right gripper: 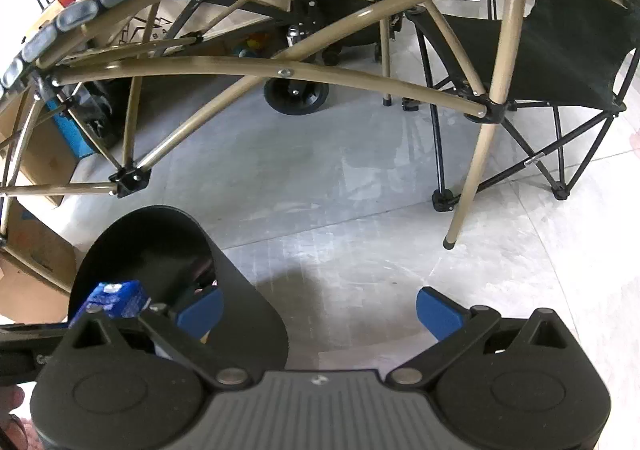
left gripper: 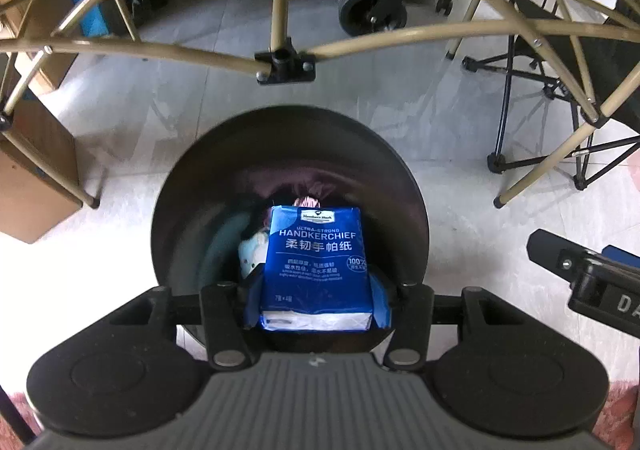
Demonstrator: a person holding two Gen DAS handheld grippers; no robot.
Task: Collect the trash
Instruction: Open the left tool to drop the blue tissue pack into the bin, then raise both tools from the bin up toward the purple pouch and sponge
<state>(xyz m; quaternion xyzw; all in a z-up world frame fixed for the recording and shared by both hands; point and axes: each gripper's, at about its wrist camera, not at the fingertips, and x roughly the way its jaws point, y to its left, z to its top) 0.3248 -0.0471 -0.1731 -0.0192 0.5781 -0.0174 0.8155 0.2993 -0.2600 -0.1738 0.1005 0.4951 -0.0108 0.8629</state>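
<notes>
My left gripper [left gripper: 318, 306] is shut on a blue handkerchief tissue pack [left gripper: 316, 266], gripping its sides between the blue pads. The pack hangs straight above the mouth of a round black trash bin [left gripper: 280, 118] on the floor. Inside the bin lie a crumpled white-teal piece [left gripper: 254, 250] and something pink [left gripper: 308, 202]. In the right wrist view the same pack [right gripper: 116, 296] shows at the lower left over the bin [right gripper: 248, 314]. My right gripper [right gripper: 320, 310] stands open with nothing between its pads, over bare floor just right of the bin.
Tan metal table legs and cross tubes [left gripper: 282, 10] arch over the floor behind the bin. A black folding chair [right gripper: 560, 50] stands at the right, a black wheel [right gripper: 296, 98] further back, and cardboard boxes [left gripper: 32, 178] at the left.
</notes>
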